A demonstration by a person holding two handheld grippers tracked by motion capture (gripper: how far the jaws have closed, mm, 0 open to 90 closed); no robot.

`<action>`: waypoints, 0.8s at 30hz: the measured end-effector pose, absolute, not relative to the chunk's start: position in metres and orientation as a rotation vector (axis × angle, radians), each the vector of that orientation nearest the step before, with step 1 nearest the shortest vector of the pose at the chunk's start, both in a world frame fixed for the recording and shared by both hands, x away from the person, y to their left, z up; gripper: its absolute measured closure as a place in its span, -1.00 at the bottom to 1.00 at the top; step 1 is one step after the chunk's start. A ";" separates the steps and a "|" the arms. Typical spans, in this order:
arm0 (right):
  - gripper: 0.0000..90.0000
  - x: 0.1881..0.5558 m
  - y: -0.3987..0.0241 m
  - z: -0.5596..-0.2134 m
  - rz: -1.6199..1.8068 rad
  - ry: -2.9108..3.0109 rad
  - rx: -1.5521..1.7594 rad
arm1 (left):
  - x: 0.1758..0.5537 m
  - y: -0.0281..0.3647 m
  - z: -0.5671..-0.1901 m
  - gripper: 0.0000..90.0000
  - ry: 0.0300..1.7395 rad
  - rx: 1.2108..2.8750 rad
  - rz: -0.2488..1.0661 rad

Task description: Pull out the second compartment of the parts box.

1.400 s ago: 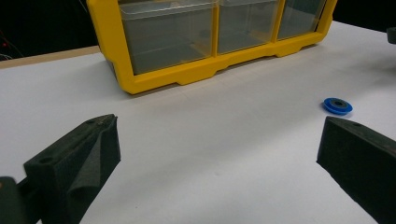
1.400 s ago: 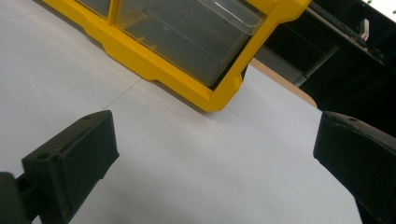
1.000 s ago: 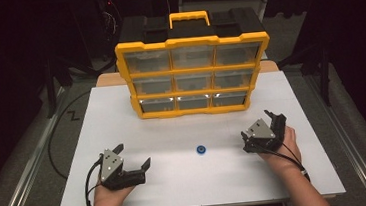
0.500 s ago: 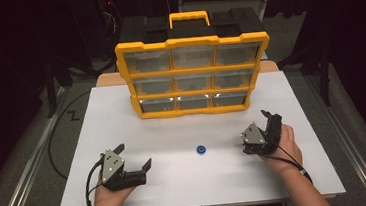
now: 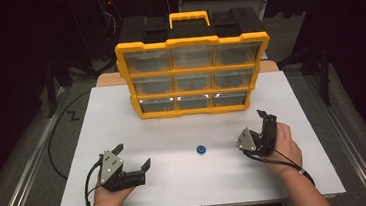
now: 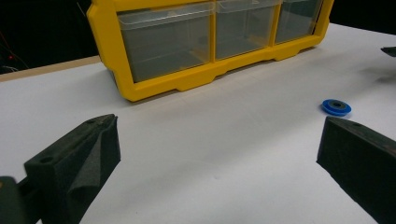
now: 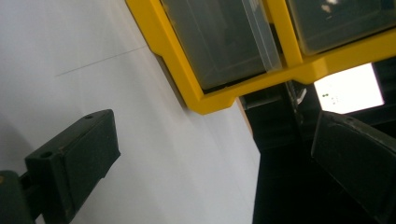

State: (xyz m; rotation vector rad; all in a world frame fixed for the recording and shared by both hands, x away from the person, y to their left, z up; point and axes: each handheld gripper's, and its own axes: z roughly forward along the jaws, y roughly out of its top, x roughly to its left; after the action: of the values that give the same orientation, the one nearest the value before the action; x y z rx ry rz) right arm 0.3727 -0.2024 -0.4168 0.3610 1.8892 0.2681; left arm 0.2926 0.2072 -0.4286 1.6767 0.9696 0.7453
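Left gripper jaws wide, right gripper jaws wide, both empty; blue ring between them on table

What sits in the organizer's drawers is too dim to make out. In the left hand-held gripper view its top and right end run off the frame. The blue ring's details are too small to tell.

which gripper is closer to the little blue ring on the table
The right gripper: the blue ring lies nearer it than the left gripper.
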 end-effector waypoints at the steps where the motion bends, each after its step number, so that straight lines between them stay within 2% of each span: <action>1: -0.96 0.373 -0.201 -0.417 0.260 1.882 0.345 | 0.293 0.207 -0.429 -1.00 0.970 1.676 0.745; 17: -0.90 0.370 -0.187 -0.422 0.094 1.831 0.136 | 0.292 0.208 -0.429 -1.00 0.967 1.682 0.754; 24: -0.76 0.369 -0.184 -0.423 0.057 1.814 0.085 | 0.291 0.208 -0.428 -1.00 0.960 1.684 0.759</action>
State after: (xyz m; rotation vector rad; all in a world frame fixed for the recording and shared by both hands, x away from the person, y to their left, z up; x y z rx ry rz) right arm 0.3692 -0.1842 -0.4234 0.0850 1.8136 0.0574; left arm 0.2913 0.2080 -0.4280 1.6837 0.9601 0.7585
